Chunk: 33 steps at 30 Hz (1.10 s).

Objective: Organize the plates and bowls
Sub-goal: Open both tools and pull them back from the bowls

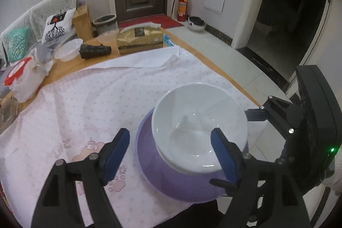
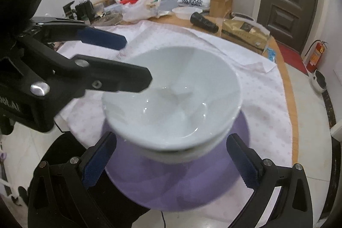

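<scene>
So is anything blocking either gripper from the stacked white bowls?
Nothing visible. The white bowls sit on the purple plate; the right gripper and left gripper are open beside them.

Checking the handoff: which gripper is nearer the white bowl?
Hard to separate, perhaps left. The left gripper has one finger over the white bowl; the right gripper straddles it, open.

Only a partial, mirrored "...ot.AI" on the left claw [image 2: 136, 61] body.
</scene>
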Each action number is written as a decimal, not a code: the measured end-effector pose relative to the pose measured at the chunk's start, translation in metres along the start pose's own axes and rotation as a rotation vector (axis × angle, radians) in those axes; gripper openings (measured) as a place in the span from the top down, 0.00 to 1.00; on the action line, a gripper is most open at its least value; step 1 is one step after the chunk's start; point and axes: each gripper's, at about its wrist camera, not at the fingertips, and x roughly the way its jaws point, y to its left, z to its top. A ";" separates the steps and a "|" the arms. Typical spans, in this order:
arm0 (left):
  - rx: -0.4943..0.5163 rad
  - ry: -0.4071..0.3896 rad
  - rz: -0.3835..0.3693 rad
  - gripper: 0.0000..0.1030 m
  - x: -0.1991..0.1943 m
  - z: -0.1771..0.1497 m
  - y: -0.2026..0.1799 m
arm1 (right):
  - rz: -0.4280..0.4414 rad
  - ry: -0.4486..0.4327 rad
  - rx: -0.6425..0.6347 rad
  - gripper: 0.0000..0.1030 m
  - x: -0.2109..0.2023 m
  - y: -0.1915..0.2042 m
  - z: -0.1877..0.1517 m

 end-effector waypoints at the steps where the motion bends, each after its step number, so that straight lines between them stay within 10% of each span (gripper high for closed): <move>1: 0.001 -0.008 0.004 0.24 -0.005 -0.001 0.000 | -0.002 -0.006 -0.001 0.01 -0.004 0.001 0.000; 12: -0.004 -0.128 0.099 0.00 -0.042 -0.012 0.005 | -0.069 -0.155 0.025 0.01 -0.044 0.003 0.008; 33: -0.175 -0.424 0.352 0.00 -0.102 -0.050 0.029 | -0.190 -0.472 0.042 0.01 -0.094 0.013 0.024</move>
